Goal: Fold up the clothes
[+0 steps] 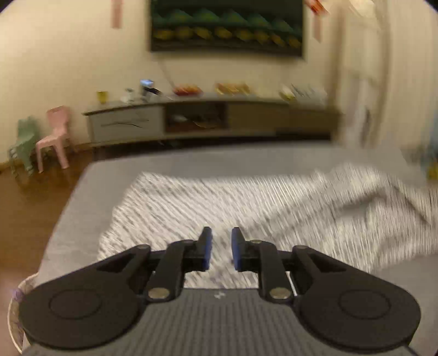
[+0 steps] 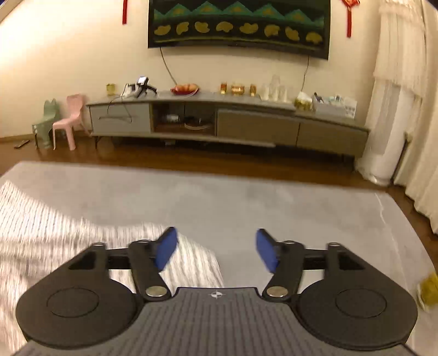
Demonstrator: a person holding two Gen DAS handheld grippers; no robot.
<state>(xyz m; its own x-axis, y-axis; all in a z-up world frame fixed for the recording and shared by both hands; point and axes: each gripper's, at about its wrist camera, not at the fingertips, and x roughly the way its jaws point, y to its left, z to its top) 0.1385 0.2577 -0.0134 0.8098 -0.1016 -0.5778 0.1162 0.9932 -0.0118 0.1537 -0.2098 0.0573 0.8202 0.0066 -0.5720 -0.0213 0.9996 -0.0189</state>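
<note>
A white garment with thin dark stripes (image 1: 246, 202) lies spread on the grey padded surface (image 1: 246, 160), blurred by motion and rumpled toward the right. My left gripper (image 1: 221, 247) hovers over its near edge, the blue pads (image 1: 207, 246) a narrow gap apart with nothing between them. In the right wrist view the same garment (image 2: 54, 219) covers the left half of the grey surface (image 2: 273, 208). My right gripper (image 2: 216, 247) stands wide open above the garment's right edge; its left pad is over the cloth, its right pad over bare surface.
A long low TV cabinet (image 2: 219, 120) with small items on top stands against the far wall under a dark wall screen (image 2: 238, 24). A pink chair (image 2: 68, 120) and a green chair (image 2: 45, 123) stand at left. White curtains (image 2: 402, 95) hang at right. Wooden floor surrounds the surface.
</note>
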